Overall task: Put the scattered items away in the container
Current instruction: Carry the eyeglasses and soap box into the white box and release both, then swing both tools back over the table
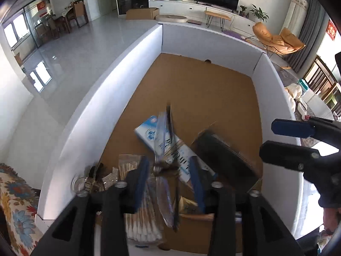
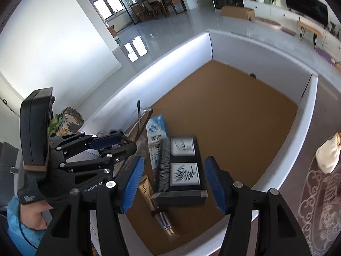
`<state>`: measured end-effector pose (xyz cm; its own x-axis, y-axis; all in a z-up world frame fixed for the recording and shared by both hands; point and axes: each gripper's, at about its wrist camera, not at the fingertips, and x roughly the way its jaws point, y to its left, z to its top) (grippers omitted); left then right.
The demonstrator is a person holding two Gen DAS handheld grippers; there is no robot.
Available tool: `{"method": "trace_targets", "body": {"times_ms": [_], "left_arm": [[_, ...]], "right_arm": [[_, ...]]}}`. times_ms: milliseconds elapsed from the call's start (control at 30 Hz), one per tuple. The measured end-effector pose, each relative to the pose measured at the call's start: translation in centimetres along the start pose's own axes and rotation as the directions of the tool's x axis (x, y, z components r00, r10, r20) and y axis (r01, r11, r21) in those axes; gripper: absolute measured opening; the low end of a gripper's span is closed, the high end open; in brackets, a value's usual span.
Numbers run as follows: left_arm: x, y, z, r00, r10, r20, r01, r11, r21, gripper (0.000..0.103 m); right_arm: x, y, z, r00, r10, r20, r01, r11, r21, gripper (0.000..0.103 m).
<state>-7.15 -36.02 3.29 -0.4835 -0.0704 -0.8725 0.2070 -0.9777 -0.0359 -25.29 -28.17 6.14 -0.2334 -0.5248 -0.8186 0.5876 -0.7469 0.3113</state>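
Note:
The container (image 1: 102, 111) is a big white-walled box with a brown cardboard floor. In it lie a blue-and-white toothpaste carton (image 1: 147, 132), a pack of cotton swabs (image 1: 136, 228), a black box (image 2: 185, 196) with two white panels, and a gold tube (image 2: 147, 189). My left gripper (image 1: 169, 183) hangs over this pile with its jaws apart. A blurred pair of glasses (image 1: 162, 132) sits loose in the gap, touching neither pad. My right gripper (image 2: 173, 183) stands open above the black box, holding nothing. Each gripper shows in the other's view: right gripper (image 1: 277, 138), left gripper (image 2: 127, 141).
A glass jar (image 1: 85, 183) with dark items stands in the container's near left corner. A flowered cloth (image 1: 15, 202) lies outside on the left. A cream soft item (image 2: 328, 155) rests on a patterned cloth (image 2: 319, 202) to the right. The container's far half shows bare floor.

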Motion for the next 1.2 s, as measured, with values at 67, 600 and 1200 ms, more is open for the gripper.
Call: {"method": "trace_targets", "body": {"times_ms": [67, 600, 1200], "left_arm": [[-0.2, 0.5, -0.4, 1.000, -0.004, 0.015, 0.004, 1.000, -0.003, 0.057], [-8.3, -12.8, -2.1, 0.966, -0.194, 0.173, 0.162, 0.970, 0.184, 0.070], [4.4, -36.6, -11.8, 0.969, -0.243, -0.036, 0.234, 0.868, 0.437, 0.098]], "right_arm": [[0.1, 0.2, 0.0, 1.000, -0.013, 0.017, 0.013, 1.000, -0.001, 0.061], [-10.4, -12.9, -10.5, 0.943, -0.262, 0.205, 0.233, 0.960, 0.156, 0.061], [-20.0, -32.6, -32.4, 0.787, -0.610, 0.093, 0.514, 0.731, 0.450, 0.062]]}}
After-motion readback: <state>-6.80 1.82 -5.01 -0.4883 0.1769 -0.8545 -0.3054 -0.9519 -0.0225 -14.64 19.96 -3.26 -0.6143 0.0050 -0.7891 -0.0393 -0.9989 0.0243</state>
